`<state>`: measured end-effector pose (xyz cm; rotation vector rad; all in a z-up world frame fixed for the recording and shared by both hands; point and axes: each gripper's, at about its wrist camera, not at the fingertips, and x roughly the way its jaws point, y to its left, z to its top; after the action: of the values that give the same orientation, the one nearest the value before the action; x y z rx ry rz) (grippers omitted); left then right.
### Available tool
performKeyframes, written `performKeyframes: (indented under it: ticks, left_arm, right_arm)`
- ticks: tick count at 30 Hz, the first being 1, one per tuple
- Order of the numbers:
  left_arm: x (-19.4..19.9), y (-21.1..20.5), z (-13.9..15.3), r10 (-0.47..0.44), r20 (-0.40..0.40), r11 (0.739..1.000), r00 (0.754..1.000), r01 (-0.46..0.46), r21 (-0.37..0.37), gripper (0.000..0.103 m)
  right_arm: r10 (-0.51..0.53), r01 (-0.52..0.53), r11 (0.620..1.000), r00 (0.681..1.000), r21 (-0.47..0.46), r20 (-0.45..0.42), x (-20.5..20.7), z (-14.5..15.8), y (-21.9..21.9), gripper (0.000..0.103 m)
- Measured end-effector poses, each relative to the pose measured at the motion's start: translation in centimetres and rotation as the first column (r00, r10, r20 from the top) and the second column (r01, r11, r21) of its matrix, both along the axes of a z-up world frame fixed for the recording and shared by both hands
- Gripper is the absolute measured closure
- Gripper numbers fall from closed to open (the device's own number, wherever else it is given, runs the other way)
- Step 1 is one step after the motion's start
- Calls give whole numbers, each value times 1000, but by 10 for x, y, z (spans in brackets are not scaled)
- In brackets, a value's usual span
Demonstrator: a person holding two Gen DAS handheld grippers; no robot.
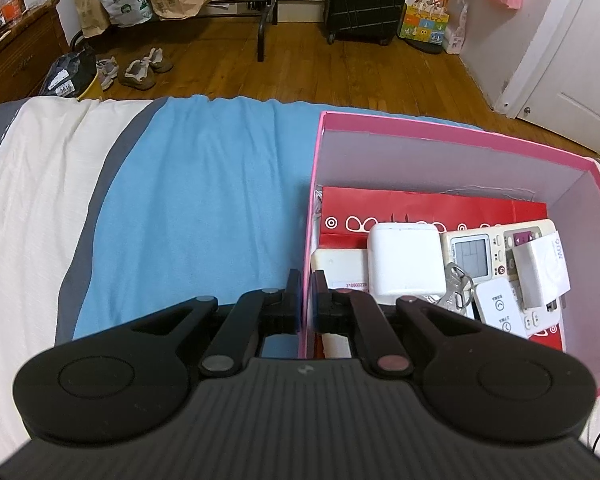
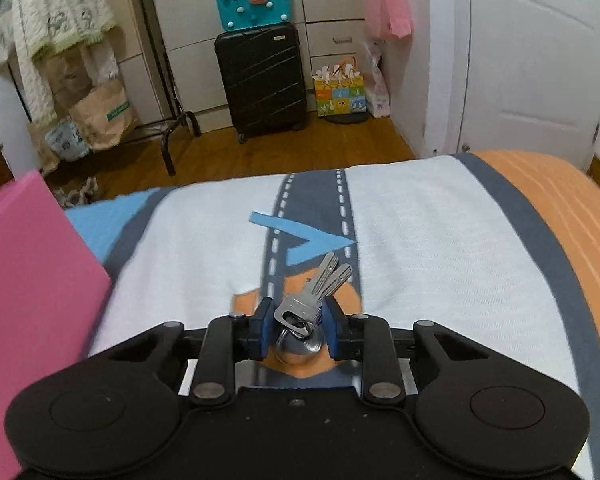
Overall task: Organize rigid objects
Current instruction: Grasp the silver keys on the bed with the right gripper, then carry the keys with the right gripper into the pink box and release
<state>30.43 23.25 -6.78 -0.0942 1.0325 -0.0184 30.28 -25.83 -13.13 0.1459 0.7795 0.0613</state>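
Observation:
In the left wrist view, a pink box (image 1: 420, 124) lies on the bed. My left gripper (image 1: 308, 280) is shut on its left wall, one finger outside and one inside. The box holds a red paper bag (image 1: 420, 208), a white charger (image 1: 404, 260), a beige remote (image 1: 484, 256), a white adapter (image 1: 540, 272) and a bunch of keys (image 1: 456, 284). In the right wrist view, my right gripper (image 2: 299, 306) is shut on another bunch of silver keys (image 2: 320, 284). The key blades stick forward over the bed cover and the ring sits between the blue pads.
The bed cover (image 2: 420, 240) has white, blue, grey and orange patches. The pink box's side (image 2: 32, 280) stands close on the left in the right wrist view. Beyond the bed are a wooden floor, a black suitcase (image 2: 266, 80), paper bags, shoes (image 1: 140, 70) and a white door.

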Motion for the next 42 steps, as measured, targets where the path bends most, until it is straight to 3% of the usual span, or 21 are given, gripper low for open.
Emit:
performKeyframes:
  ticks: [6,15,24,30,34,37,42]
  left_arm:
    - [0,-1,0,-7,5,1000,1000,7,8,99]
    - [-2,-3,1,-10,8,1000,1000,10,16,99]
    - [-4,-3,3,-3,24,1000,1000,3,10,99]
    - [-7,-3,5,2,35,1000,999,-2,13,101]
    - [-8,-5,6,5,37,1000,999,-6,26,101]
    - [-9,-5,7,4,36,1000,999,-5,26,101]
    - [-7,-1,7,7,13,1000,1000,-7,-4,100]
  right_arm:
    - [-20,21,995,1000,93,-20,-6,10,-2,73]
    - [-39,42,991,999,125,-21,-29,27,-13,73]
    - [-83,65,921,996,384,29,-47,52,-24,73]
    - [-69,29,924,993,381,93,-61,77,-6,73]
    - [-56,32,935,997,352,58,-64,81,15,73]
    - [-42,22,924,998,382,45,-72,83,25,73]
    - [28,-41,925,999,378,41,-83,106,57,73]
